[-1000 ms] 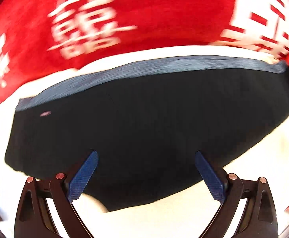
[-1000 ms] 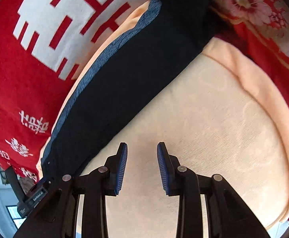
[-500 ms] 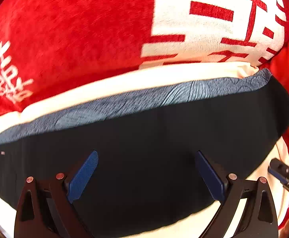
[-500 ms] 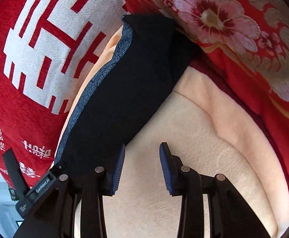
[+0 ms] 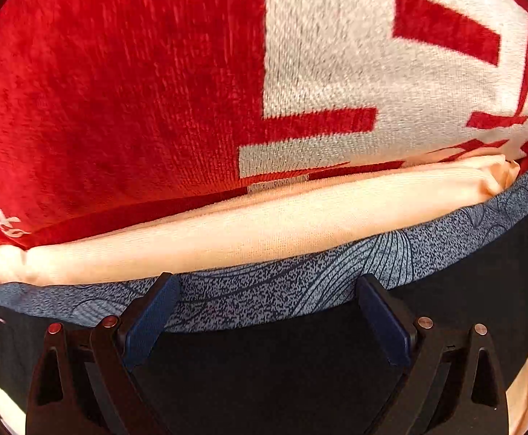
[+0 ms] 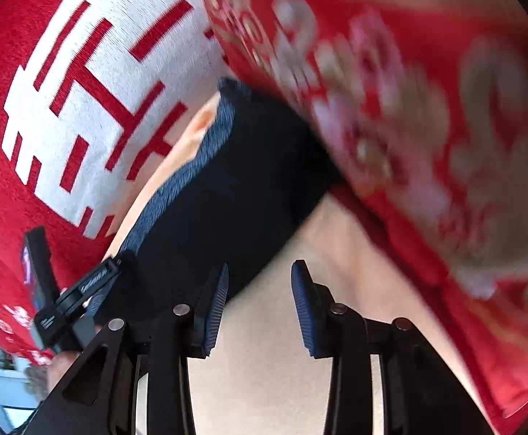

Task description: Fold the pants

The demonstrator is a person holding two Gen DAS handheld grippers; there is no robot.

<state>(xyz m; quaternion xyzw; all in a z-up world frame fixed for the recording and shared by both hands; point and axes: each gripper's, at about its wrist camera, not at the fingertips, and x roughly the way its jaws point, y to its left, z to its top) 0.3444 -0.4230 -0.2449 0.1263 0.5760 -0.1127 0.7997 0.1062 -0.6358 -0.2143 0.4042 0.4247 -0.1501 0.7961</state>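
Black pants (image 5: 264,369) with a blue-grey patterned band (image 5: 427,250) along the far edge lie flat on a peach sheet (image 5: 264,224). My left gripper (image 5: 265,282) hangs open and wide just above that band, nothing between its fingers. In the right wrist view the pants (image 6: 235,188) run up to the floral quilt, band (image 6: 177,188) on their left side. My right gripper (image 6: 261,268) is open with a narrower gap, over the peach sheet (image 6: 264,344) at the pants' near edge, holding nothing. Part of the left gripper's body (image 6: 64,297) shows at lower left.
A red blanket with large white characters (image 5: 119,90) lies beyond the peach sheet, and appears again (image 6: 82,90) in the right wrist view. A red floral quilt (image 6: 427,127) borders the pants' end on the right, blurred. A window shows at the bottom left corner.
The left gripper has travelled across the pants to the patterned band, which now sits between its fingertips. The right gripper has crept toward the pants' end by the floral quilt, its jaws slightly wider.
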